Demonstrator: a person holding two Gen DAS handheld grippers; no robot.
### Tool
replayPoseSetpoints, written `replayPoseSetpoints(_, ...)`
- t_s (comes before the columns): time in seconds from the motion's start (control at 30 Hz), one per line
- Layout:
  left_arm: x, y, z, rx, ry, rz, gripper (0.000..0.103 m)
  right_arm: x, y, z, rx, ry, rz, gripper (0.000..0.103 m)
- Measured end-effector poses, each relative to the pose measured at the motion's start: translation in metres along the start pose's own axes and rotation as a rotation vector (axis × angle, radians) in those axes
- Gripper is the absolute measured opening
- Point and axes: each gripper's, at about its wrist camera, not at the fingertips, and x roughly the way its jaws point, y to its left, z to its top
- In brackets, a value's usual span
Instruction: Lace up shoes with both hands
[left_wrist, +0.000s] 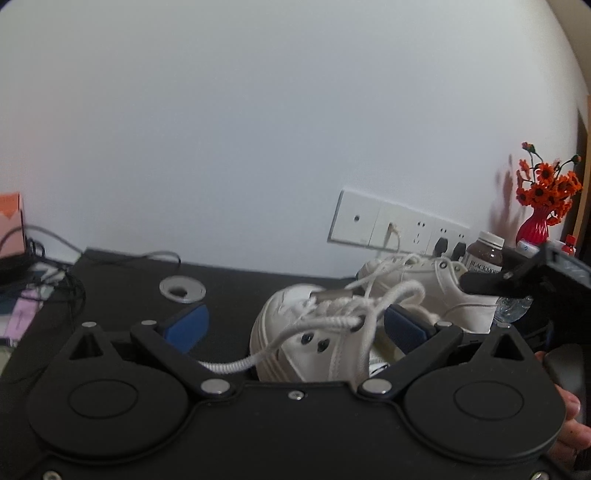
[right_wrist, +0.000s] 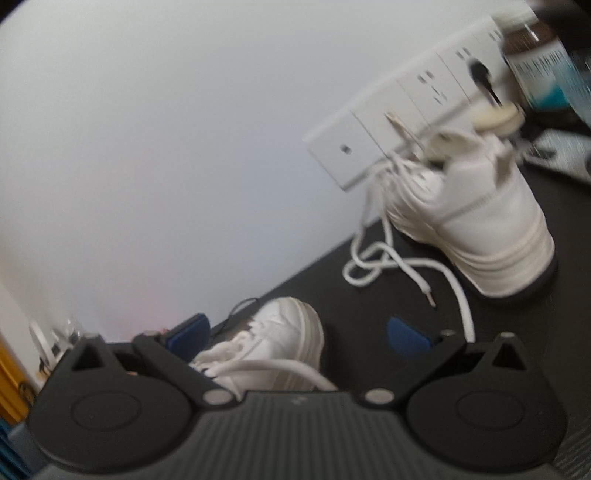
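Gaping wide, the left claw (left_wrist: 295, 325) frames the near shoe (left_wrist: 295, 343), toe pointing away, laces (left_wrist: 332, 321) between its fingers; right claw (right_wrist: 299, 336) likewise spread

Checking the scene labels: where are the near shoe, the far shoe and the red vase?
near shoe (left_wrist: 295, 343), left wrist view, on its white side panel.
far shoe (right_wrist: 480, 221), right wrist view, on its heel side.
red vase (left_wrist: 532, 227), left wrist view, on its body.
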Motion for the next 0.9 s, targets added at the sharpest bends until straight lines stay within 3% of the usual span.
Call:
replayPoseSetpoints(0.23,0.007,-0.012,-0.004,0.070,0.009,0.029,0.103,0.001,0.002,-0.007,-0.030,-0.008,-0.014,0.102)
replayPoseSetpoints(0.57,0.002,-0.027,-0.004,0.134,-0.067,0.131,0.103,0.005,0.003,-0.010,-0.064,0.019,-0.012,0.103)
replayPoseSetpoints(0.67,0.000,-0.026,-0.003,0.131,-0.075,0.136,0.103,0.005,0.016,-0.013,-0.190,0.017,-0.035,0.102)
replayPoseSetpoints(0.9,-0.001,-0.024,-0.005,0.124,-0.080,0.126,0.103,-0.003,0.052,-0.041,-0.575,-0.131,-0.060,0.102)
